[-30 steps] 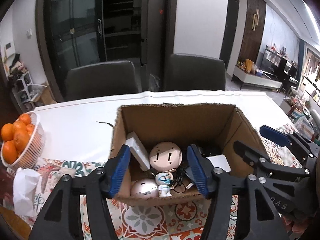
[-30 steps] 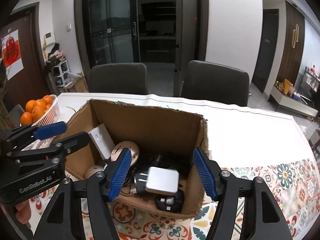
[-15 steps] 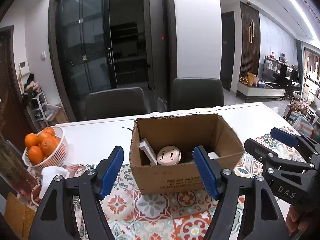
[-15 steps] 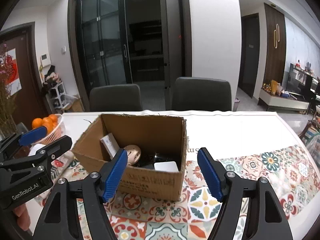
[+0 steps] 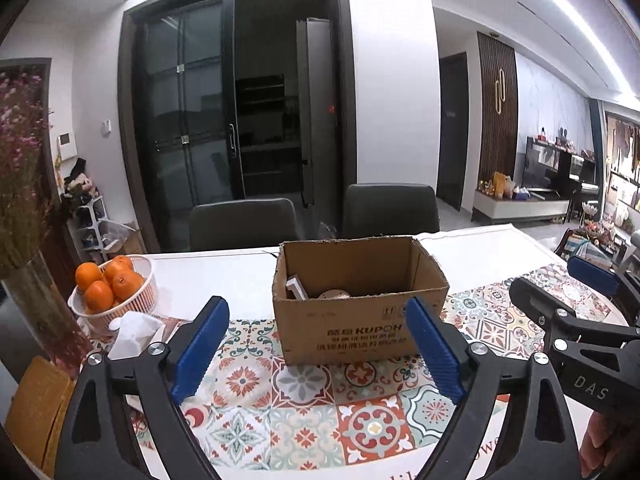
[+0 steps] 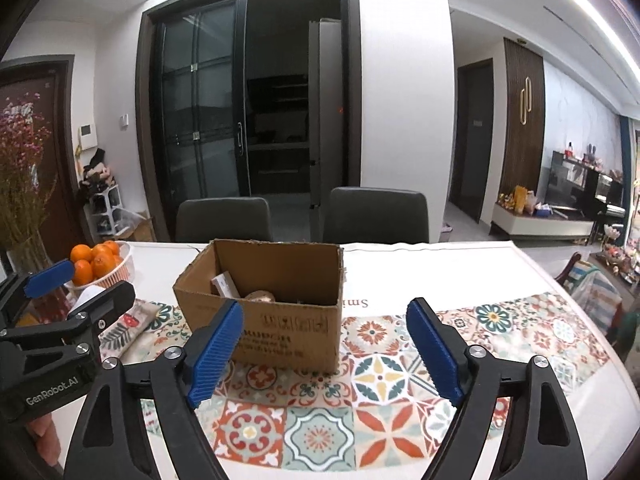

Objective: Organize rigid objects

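Your left gripper [image 5: 316, 354] and right gripper [image 6: 326, 354] are both empty, jaws opening wide. The box [image 5: 352, 316] sits at twelve o'clock on the table [image 5: 224, 268], items inside; nothing loose looks left.

Box: the cardboard box [image 5: 360, 320] is matt brown corrugated board with rough, frayed top edges and dark printed lettering.
Table cover: the tablecloth [image 6: 384, 412] is smooth, faintly glossy, printed with a tile pattern.
Basket: the fruit basket [image 5: 138, 304] is white slotted plastic; the oranges [image 5: 108, 280] have dimpled, matt skin.
Gripper pads: the left gripper [image 5: 318, 350] and right gripper [image 6: 324, 350] have matt black plastic arms, ribbed blue pads and bright metal screw heads.
Chairs: the chairs [image 6: 376, 216] are dark, matt upholstery.
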A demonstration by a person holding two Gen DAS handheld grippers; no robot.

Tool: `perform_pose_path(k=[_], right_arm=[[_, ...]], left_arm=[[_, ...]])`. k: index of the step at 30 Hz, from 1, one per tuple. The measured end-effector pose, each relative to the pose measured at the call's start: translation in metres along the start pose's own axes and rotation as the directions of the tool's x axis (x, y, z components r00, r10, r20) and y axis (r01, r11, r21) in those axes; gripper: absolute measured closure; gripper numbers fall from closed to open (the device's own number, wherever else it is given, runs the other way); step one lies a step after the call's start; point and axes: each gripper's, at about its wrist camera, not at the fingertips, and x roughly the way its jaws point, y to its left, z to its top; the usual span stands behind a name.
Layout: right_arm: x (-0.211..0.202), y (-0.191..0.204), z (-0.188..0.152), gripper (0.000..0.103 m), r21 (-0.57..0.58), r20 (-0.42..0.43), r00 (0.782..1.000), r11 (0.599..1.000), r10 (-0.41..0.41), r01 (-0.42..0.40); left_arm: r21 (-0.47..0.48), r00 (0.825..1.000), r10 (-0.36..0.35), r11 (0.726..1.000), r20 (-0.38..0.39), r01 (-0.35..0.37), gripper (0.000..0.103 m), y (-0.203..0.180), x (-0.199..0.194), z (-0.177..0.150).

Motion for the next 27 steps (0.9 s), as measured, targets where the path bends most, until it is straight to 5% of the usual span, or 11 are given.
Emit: perform_pose_path(k=[6, 27], right_arm=[[-0.024, 0.004, -0.012, 0.013, -0.001, 0.017, 1.000, 1.000, -0.003, 0.003], [-0.053, 0.018, -0.055, 0.013, 0.007, -0.017, 0.999, 0.999, 0.049, -0.049]], left_arm=[[-0.028, 1.000, 0.012, 1.000, 0.011, -0.011, 0.000, 0.003, -0.023, -0.017], [-0.056, 0.999, 0.051, 0.997, -0.014, -0.052, 0.000, 0.008, -0.063, -0.056]])
